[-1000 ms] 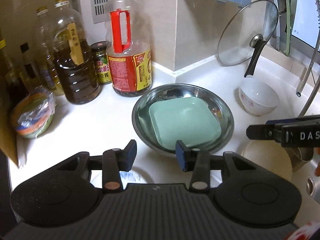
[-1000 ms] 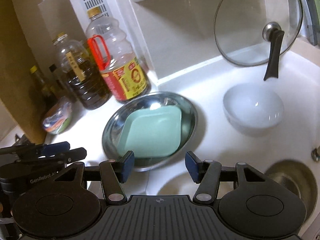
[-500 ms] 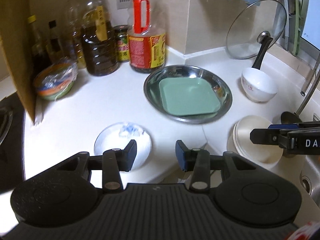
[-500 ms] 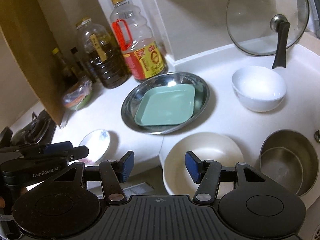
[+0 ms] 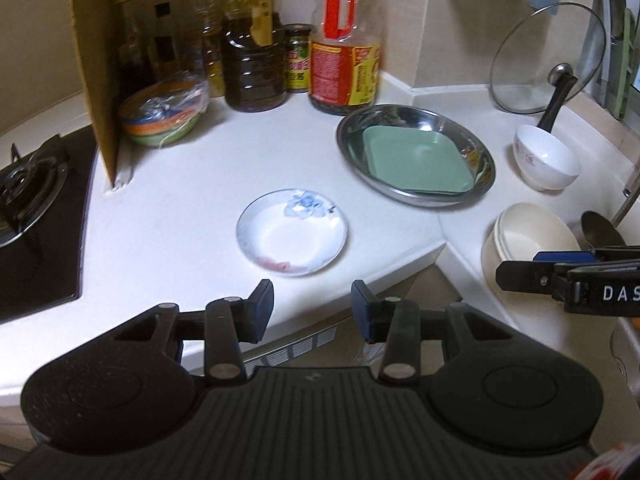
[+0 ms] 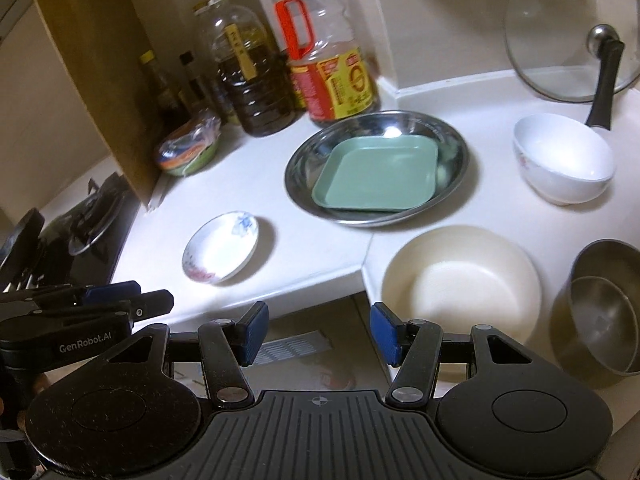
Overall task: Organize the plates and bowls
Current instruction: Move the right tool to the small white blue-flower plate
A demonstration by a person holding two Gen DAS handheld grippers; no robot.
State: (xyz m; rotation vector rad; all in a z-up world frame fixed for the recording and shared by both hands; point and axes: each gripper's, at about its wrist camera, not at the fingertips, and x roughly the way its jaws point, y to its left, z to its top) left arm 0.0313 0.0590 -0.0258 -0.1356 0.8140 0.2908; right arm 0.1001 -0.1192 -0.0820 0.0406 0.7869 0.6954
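Observation:
A green square plate (image 5: 416,164) (image 6: 376,174) lies inside a round steel plate (image 5: 352,136) (image 6: 304,160) on the white counter. A small floral saucer (image 5: 292,232) (image 6: 220,246) lies nearer the front edge. A cream bowl (image 5: 528,236) (image 6: 460,276) sits at the front right, a white floral bowl (image 5: 546,162) (image 6: 564,158) behind it. Nested steel bowls (image 6: 600,308) sit at the far right. My left gripper (image 5: 312,312) is open and empty, in front of the saucer. My right gripper (image 6: 316,332) is open and empty, off the counter's front edge, beside the cream bowl.
Oil bottles (image 5: 252,60) and a red-labelled bottle (image 5: 344,64) stand at the back. A wrapped stack of coloured bowls (image 5: 164,112) sits beside a cardboard panel (image 5: 100,80). A gas hob (image 5: 28,184) is on the left. A glass lid (image 5: 548,60) leans on the wall.
Both grippers have pulled back and up from the steel plate towards the counter's front edge. The saucer and the cream bowl have come into full view. Both stay open.

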